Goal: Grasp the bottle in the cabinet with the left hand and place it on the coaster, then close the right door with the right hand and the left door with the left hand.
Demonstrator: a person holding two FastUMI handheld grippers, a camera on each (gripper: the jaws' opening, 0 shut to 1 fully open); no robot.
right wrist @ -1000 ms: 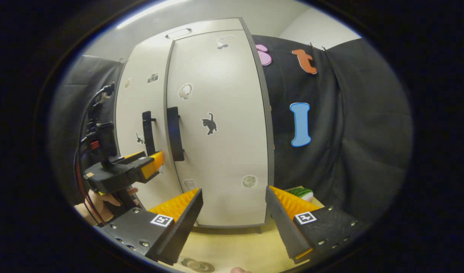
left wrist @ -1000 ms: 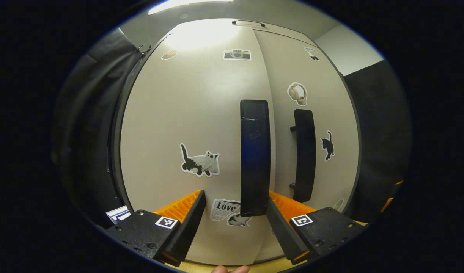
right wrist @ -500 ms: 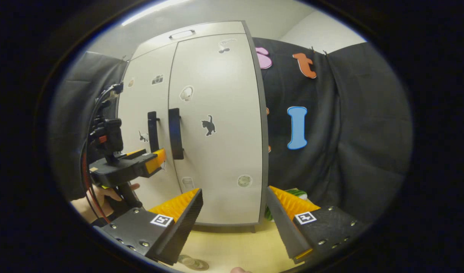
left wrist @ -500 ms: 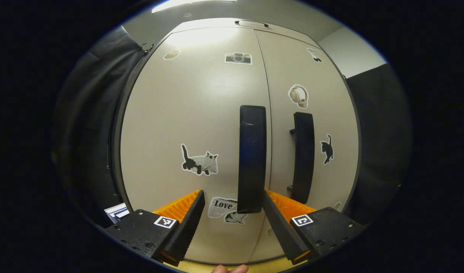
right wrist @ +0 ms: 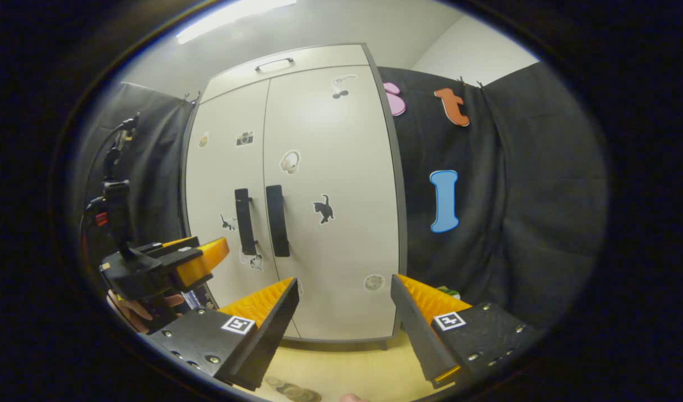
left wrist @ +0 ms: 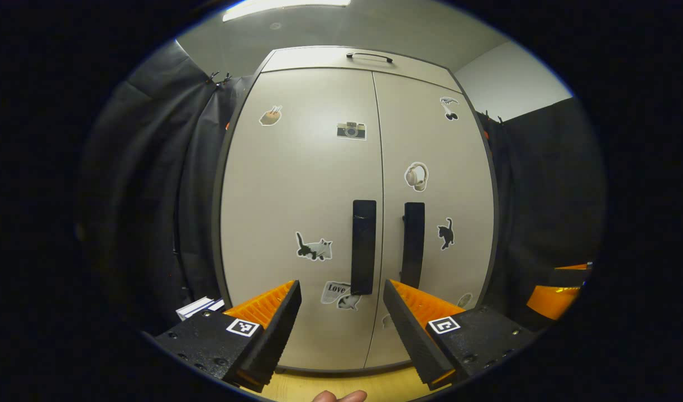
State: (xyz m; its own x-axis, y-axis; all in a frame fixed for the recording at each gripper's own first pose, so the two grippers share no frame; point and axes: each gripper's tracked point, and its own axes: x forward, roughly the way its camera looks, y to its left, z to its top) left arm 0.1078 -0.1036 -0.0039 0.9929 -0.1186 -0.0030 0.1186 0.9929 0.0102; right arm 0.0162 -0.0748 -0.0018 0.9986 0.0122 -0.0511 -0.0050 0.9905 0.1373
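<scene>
Booth is draped in black cloth [right wrist: 520, 212] on both sides, with a pale wall and a ceiling light strip [right wrist: 235, 14] at the top of the frame, and a light wooden tabletop [right wrist: 341, 368] running along the bottom edge. The cabinet [left wrist: 355, 53] fills the middle of the left gripper view, pale grey, with two doors: the left door [left wrist: 296, 195] and the right door [left wrist: 436, 190], both sitting flush and shut. That's two vertical black handles [left wrist: 363, 245] side by side at the seam, plus one small handle [left wrist: 369, 56] up on the top panel. Stickers all over: I count five on the left door and about five on the right, including a camera sticker [left wrist: 351, 130], a headphones sticker [left wrist: 416, 176], a black cat [left wrist: 445, 233] and a cat in a sheet [left wrist: 314, 248]; the only readable writing is "Love" on a newspaper-style sticker [left wrist: 337, 290] low on the left door. The left gripper [left wrist: 341, 304] hangs in front of the handles, fingers spread wide with nothing between them. The right gripper [right wrist: 344, 307] is likewise spread wide and empty, low centre in its own view, aimed at the bottom of the right door. In the right gripper view the left gripper shows at lower left with a hand [right wrist: 130, 306] under it. Can't tell where the bottle or coaster ended up; a few round discs [right wrist: 294, 389] lie at the bottom edge.
</scene>
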